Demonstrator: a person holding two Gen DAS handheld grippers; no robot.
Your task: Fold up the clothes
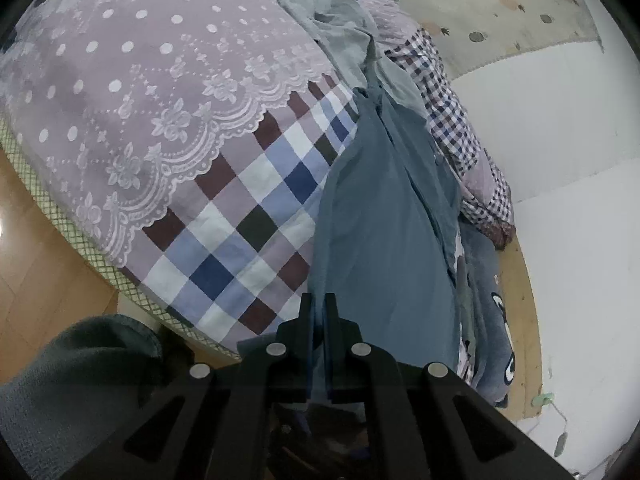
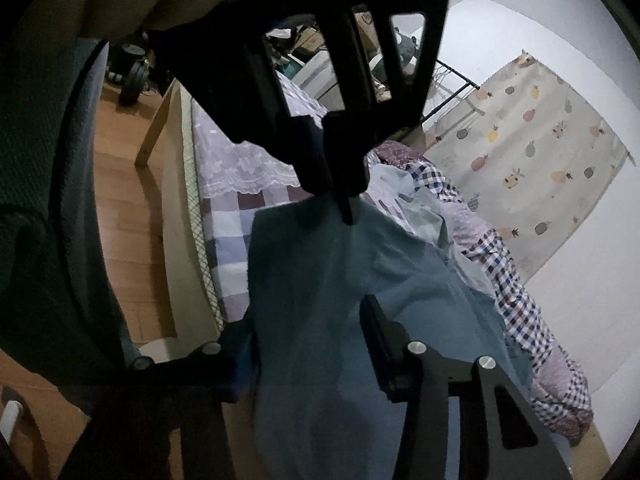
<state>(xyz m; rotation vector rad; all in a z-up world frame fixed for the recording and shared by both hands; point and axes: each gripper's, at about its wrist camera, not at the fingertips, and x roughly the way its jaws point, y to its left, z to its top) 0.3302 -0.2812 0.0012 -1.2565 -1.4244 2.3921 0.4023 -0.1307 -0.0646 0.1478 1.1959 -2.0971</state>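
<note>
The blue garment [image 1: 376, 216] hangs lifted off the bed [image 1: 224, 208], bunched into a long drape, its far end trailing up onto the covers where a paler grey-blue cloth [image 1: 340, 36] lies crumpled. The left gripper [image 1: 319, 312] has its two fingers pressed together on a fold of the garment's near edge, fabric pinched tight between them. From the right wrist view, that same left gripper [image 2: 346, 208] comes down from above, nipping the top edge of the garment [image 2: 320, 300], which spreads wide below it.

The right gripper [image 2: 308, 340] stands wide apart, one finger [image 2: 380, 332] on the right of the cloth, the other low at the left; the garment hangs between them, unclamped. Whether either finger touches the fabric, I can't tell.

Under it all, the bed wears a checked cover in blue, white and maroon squares, with a lilac lace spread [image 1: 132, 80] dotted white laid over it. A small-checked quilt [image 1: 452, 120] is heaped along the far side by the white wall [image 1: 560, 140]. A pale curtain [image 2: 532, 152] printed with pineapples hangs on that wall. A grey-blue cloth with cartoon eyes [image 1: 496, 320] lies beside the bed's edge. A dark knitted sleeve [image 1: 64, 380] shows at lower left, and wooden floor [image 2: 124, 184] runs alongside the bed frame.
</note>
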